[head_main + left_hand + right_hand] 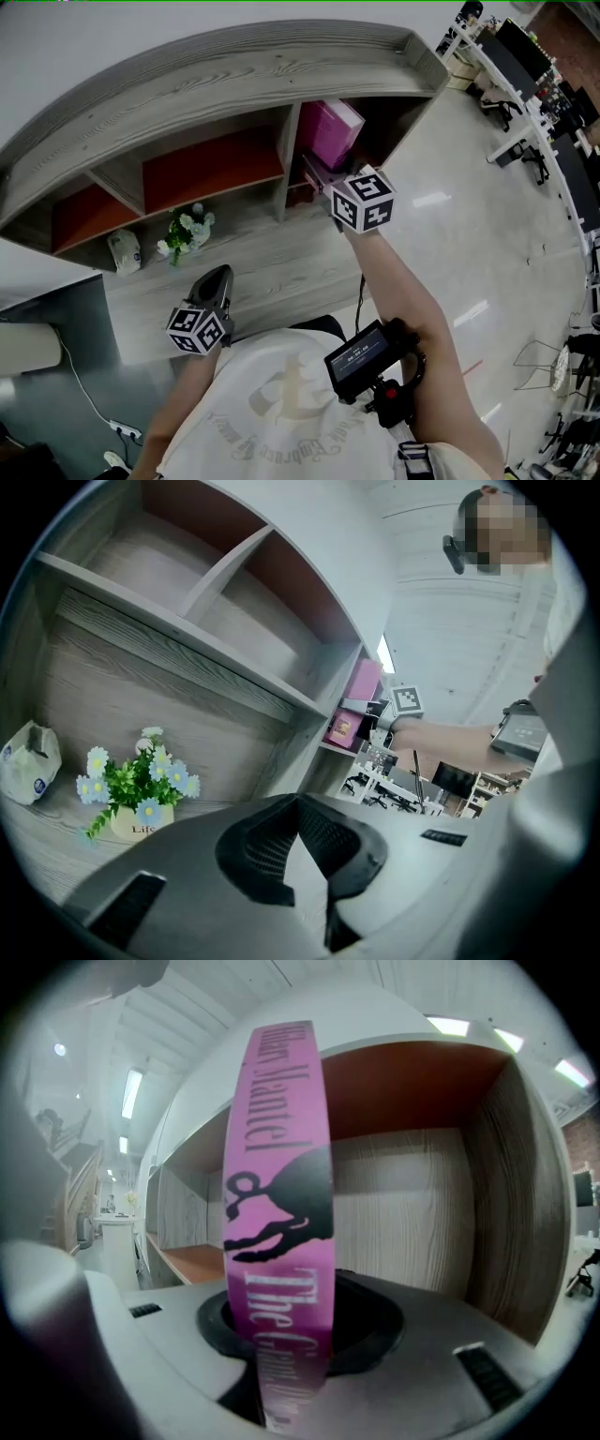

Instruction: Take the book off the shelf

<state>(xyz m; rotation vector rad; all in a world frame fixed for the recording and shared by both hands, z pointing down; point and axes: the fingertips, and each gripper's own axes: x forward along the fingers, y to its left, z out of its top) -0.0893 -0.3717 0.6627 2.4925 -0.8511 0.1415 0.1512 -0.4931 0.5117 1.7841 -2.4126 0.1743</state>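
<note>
A pink book (336, 131) stands upright in the rightmost compartment of the grey wooden shelf (234, 75). My right gripper (321, 178) is at the front of that compartment, shut on the book. In the right gripper view the pink spine (278, 1194) with black lettering runs down between the jaws of the right gripper (281, 1358). My left gripper (217, 275) hangs lower, in front of the shelf's bottom board, shut and empty. From the left gripper (298, 855) view the book (362, 681) shows far to the right.
A small pot of blue and white flowers (186, 230) and a white pouch (125, 251) sit on the bottom board, left of my left gripper. Office desks and chairs (525, 66) stand far right. A cable and power strip (122, 431) lie at lower left.
</note>
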